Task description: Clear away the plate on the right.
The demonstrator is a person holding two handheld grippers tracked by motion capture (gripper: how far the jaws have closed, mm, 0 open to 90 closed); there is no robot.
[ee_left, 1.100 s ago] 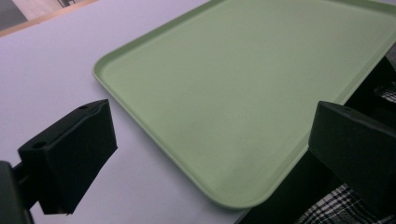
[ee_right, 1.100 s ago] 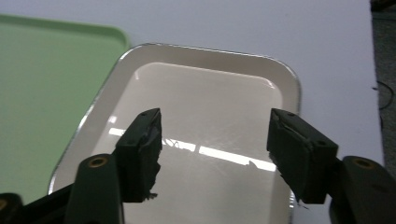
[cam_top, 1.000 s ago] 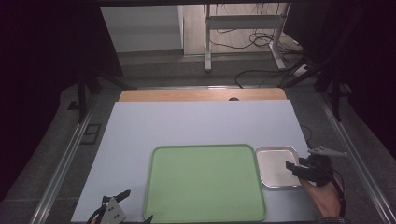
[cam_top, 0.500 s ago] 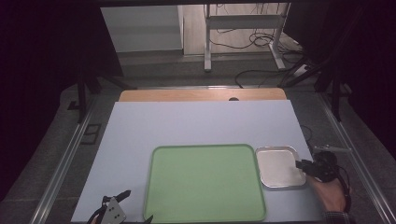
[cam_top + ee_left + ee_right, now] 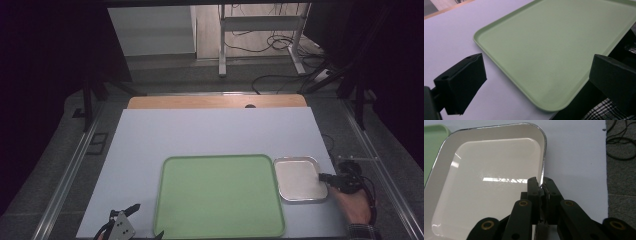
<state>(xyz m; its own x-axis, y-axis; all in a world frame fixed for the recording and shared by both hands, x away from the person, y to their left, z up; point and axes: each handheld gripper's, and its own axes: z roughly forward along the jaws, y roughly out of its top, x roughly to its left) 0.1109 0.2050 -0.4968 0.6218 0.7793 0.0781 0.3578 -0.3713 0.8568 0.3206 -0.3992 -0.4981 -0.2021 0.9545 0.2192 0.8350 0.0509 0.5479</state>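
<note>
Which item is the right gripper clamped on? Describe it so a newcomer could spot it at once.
On the pale lilac table mat, find the big green plastic tray. Beside its right edge lies a small white enamel tray with a dark metal rim, the right gripper pinching that rim. It is smaller, glossy and white, not green.

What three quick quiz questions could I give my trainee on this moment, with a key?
1. True or false: the right gripper is shut on the rim of the white tray.
2. The left gripper is: A) open, near the green tray; B) shut on the green tray; C) holding the white tray.
3. Fill in: both trays lie on the ___ mat.

Key: 1 true; 2 A; 3 pale lilac.
</note>
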